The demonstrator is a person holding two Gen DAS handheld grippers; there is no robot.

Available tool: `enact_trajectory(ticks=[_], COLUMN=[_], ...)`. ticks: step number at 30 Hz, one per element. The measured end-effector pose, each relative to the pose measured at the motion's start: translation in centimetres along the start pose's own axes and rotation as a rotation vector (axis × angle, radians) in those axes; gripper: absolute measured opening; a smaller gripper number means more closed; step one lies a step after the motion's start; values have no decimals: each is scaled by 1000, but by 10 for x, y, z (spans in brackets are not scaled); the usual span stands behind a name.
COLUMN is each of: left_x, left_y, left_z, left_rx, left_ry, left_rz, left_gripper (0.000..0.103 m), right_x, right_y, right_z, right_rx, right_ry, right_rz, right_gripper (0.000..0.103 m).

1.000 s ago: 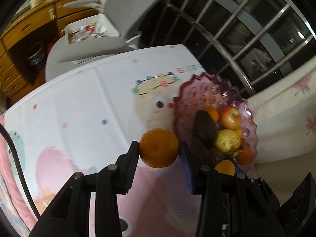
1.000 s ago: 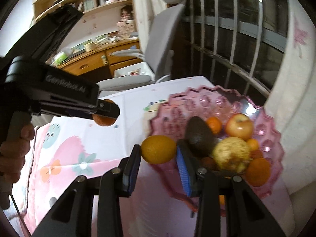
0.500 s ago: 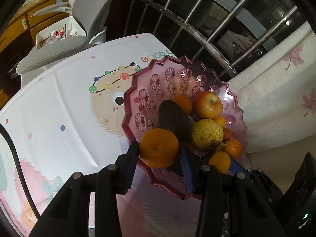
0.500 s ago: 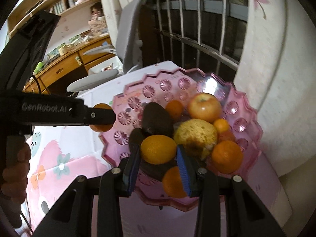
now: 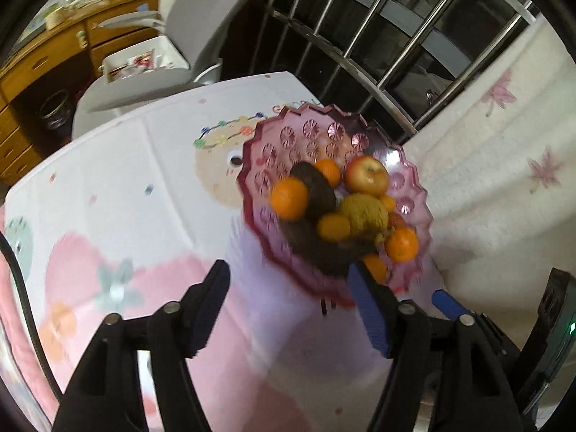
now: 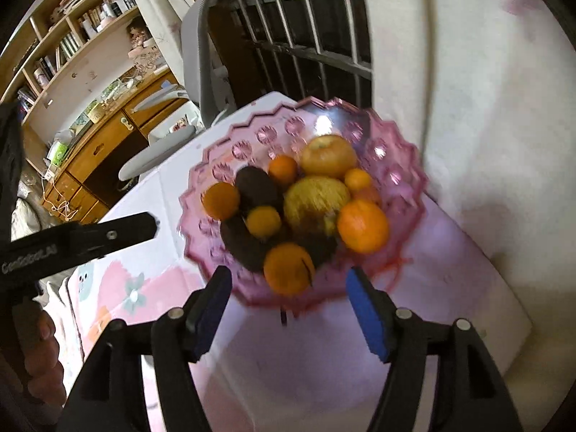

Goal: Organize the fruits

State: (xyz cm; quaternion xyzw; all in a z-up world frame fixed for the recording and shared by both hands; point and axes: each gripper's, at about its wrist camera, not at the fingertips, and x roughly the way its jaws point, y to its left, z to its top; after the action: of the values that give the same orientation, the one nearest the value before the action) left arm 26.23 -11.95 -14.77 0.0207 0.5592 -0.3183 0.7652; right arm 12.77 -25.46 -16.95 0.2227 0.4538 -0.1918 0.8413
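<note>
Two black two-finger grippers, left gripper point(image 5: 289, 306) and right gripper point(image 6: 288, 304), are opening with nothing between their jaws, near the scalloped pink glass bowl point(image 6: 403, 165) holding round orange tangerines point(image 6: 363, 226), suggesting release is finishing and withdrawing comes next.

Both fisheye views bend hard at the rims and fade into black corners. Indoor light is moderate, with dark window panes behind the bars. Motion blur smears the pink bowl point(image 5: 414, 194) and its fruit, worst in the right wrist view, where a white glare spot sits on its far wall point(image 6: 324, 122)
</note>
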Motion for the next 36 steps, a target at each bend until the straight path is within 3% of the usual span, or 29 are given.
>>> enact_trajectory(ticks=[6,10,13,21,25,30,36], left_x=[-39,-58,-69,-109,-129,-156,-189], left_y=[2,7,5,7,-6,-36,-77], left_z=[-61,-106,-134,-187,-198,-194,-193], left_rx=[-80,-208,-244,-405,-453,-432,-413], left_ry=[-16,-28,-21,-57,-96,-168,-226], left_rz=[25,26,46,121,141,179,260], left_gripper=[79,80,80,82,82,82,82], right_x=[-32,-37,-44,-59,-66,-99,-143], right_y=[-9,-10,-9,-3,1,-1,-13], right_z=[-35,-60,-74,-78,-65,-47,-32], right_rx=[-8,-35,-65,-249,-364,-513,-566], right_ry=[84,179,231,323,362,375,345], right_rz=[0,14,53,106,135,187,203], right_gripper=[78,78,78,81,84,87,90])
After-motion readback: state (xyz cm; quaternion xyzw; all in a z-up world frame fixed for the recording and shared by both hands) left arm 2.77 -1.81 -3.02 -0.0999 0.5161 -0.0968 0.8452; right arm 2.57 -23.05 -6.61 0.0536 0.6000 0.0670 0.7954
